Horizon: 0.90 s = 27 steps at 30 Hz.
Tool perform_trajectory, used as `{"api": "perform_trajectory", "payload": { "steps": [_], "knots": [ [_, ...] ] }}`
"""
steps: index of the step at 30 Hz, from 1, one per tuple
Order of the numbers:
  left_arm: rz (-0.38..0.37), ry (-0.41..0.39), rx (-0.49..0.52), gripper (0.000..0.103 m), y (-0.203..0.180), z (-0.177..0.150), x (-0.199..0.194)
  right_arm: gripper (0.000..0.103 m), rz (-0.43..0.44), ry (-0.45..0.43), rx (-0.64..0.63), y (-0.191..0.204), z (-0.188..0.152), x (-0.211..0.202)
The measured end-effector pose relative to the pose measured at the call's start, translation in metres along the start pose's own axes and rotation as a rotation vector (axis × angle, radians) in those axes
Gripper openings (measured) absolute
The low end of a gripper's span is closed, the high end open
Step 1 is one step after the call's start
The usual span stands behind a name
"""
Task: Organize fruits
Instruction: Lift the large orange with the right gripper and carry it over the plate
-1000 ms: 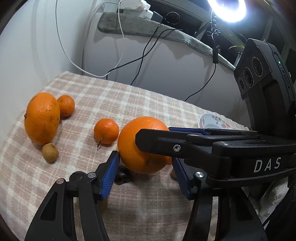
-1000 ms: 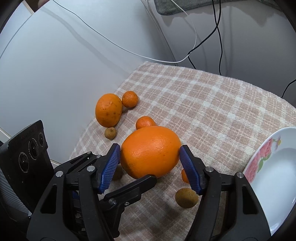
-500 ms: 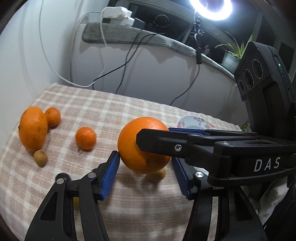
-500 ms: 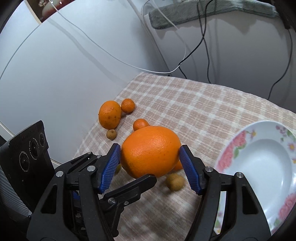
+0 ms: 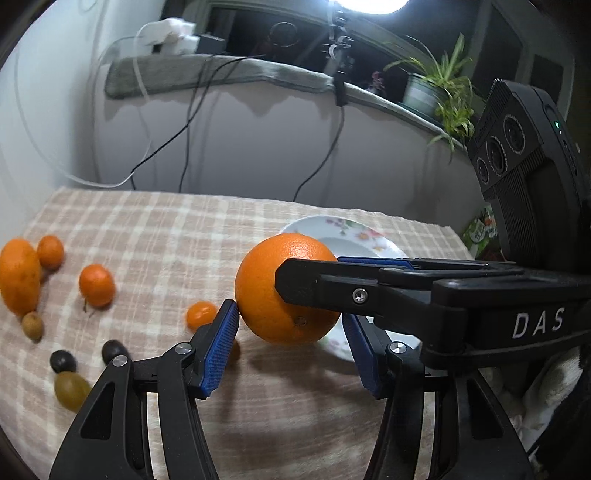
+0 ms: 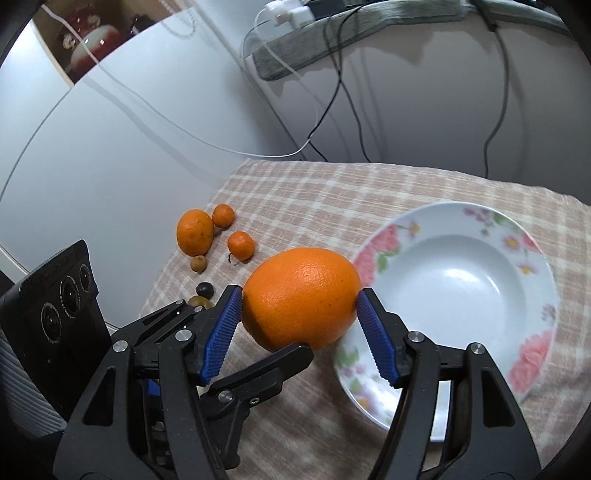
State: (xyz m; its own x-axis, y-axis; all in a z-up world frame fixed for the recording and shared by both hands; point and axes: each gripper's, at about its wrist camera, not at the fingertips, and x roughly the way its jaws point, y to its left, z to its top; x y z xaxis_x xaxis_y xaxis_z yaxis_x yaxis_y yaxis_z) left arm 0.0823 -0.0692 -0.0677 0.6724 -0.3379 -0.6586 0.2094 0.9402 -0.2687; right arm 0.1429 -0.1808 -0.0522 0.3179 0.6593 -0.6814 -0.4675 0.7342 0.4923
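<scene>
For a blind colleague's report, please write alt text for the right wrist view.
The right gripper holds a large orange between its blue pads, just left of an empty floral plate on a checked tablecloth. Smaller fruits lie behind, to the left.

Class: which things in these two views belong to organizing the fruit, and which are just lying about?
Job: big orange in right hand-held gripper; flowered plate; loose oranges; dark small fruits.

Lying about: cables; potted plant; ring light.
</scene>
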Motion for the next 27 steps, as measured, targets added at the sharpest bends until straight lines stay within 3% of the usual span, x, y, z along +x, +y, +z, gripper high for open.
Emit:
{"api": "perform_trajectory", "payload": {
  "steps": [19, 27],
  "knots": [
    [-0.055, 0.056, 0.064, 0.056, -0.045, 0.0, 0.027, 0.067, -0.059, -0.011, 0.092, -0.048, -0.02, -0.031],
    [-0.045, 0.041, 0.098, 0.054, -0.051, 0.001, 0.022, 0.066, -0.071, -0.038, 0.078, -0.043, -0.019, -0.037]
  ]
}}
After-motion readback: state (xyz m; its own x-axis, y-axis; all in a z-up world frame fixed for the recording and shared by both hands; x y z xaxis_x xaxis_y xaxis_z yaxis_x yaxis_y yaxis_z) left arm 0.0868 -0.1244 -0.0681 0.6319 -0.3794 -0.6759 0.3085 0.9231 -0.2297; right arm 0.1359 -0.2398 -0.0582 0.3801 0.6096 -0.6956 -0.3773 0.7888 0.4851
